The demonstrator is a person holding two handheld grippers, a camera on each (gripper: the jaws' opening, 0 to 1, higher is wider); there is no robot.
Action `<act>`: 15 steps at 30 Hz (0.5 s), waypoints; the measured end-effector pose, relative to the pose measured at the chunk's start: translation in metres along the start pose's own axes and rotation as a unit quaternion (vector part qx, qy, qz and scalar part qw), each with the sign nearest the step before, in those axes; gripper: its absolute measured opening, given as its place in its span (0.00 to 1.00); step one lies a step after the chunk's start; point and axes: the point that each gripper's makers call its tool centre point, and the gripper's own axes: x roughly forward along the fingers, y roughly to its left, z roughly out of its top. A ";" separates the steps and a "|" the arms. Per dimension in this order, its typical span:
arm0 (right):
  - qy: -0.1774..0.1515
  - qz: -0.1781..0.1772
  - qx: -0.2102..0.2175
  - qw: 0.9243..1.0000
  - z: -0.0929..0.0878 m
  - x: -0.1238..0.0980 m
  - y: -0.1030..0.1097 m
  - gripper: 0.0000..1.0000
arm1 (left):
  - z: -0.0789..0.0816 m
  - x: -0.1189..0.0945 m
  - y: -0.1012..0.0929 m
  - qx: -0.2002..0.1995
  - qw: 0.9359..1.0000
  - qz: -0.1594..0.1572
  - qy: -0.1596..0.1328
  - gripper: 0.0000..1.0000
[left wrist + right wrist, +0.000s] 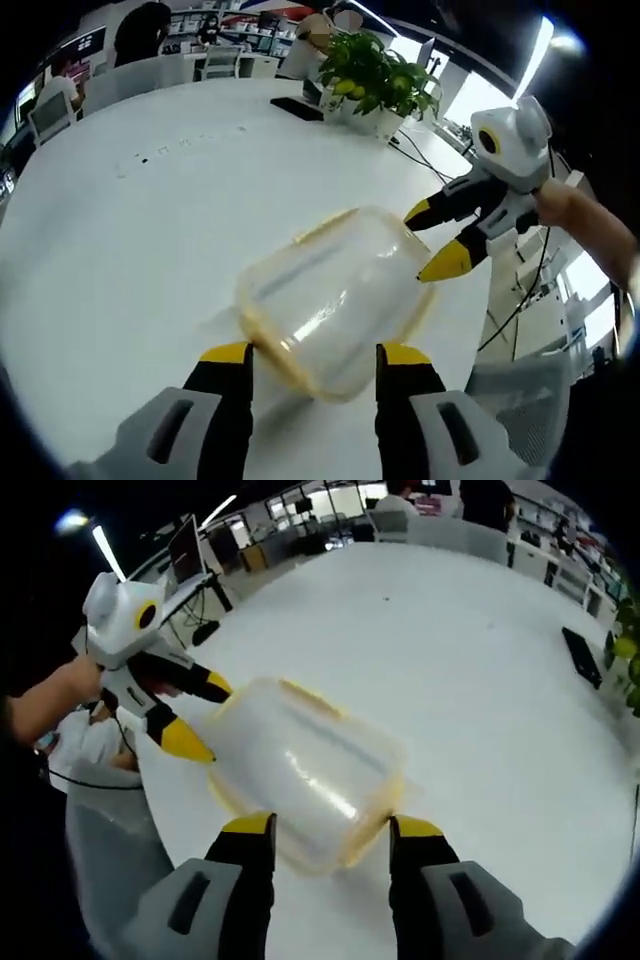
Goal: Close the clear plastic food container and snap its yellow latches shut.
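The clear plastic food container with a yellow rim lies on the white table, apparently bottom side up. My left gripper is open, and the container's near end sits between its yellow-tipped jaws. At the far end my right gripper stands open with its tips at the container's edge. In the right gripper view the same container lies between the right gripper's spread jaws, and the left gripper meets its far-left end. Whether any jaw presses the plastic is unclear. The latches are not distinct.
A potted plant and a flat black item stand at the table's far side, with cables beside them. A person's hand holds the right gripper. A grey chair is by the table edge. Office chairs and people sit behind.
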 end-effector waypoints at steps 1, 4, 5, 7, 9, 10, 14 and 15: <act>-0.001 0.001 0.003 1.000 0.000 0.000 0.000 0.42 | 0.000 0.000 0.000 0.005 1.000 -0.001 -0.002 0.44; 0.002 0.004 0.003 1.000 0.000 0.000 0.001 0.42 | 0.001 0.001 -0.002 0.005 1.000 -0.003 0.002 0.43; 0.002 0.004 0.008 1.000 0.001 0.002 0.001 0.42 | 0.001 0.002 -0.003 -0.004 1.000 -0.007 0.004 0.41; -0.002 0.007 0.030 1.000 0.001 0.005 0.001 0.42 | 0.000 -0.003 -0.006 -0.009 1.000 -0.005 0.013 0.41; -0.020 0.021 0.083 0.996 0.003 0.002 0.005 0.43 | 0.000 -0.004 -0.006 -0.011 1.000 -0.004 0.015 0.41; -0.032 0.022 0.087 0.995 0.004 0.005 0.006 0.44 | 0.000 -0.004 -0.008 -0.010 1.000 -0.004 0.018 0.41; -0.030 0.015 0.072 0.997 0.003 0.003 0.007 0.45 | 0.000 -0.002 -0.008 -0.010 1.000 0.000 0.018 0.41; -0.027 0.014 0.071 0.997 0.004 0.004 0.006 0.45 | 0.000 -0.003 -0.008 -0.010 1.000 0.000 0.018 0.42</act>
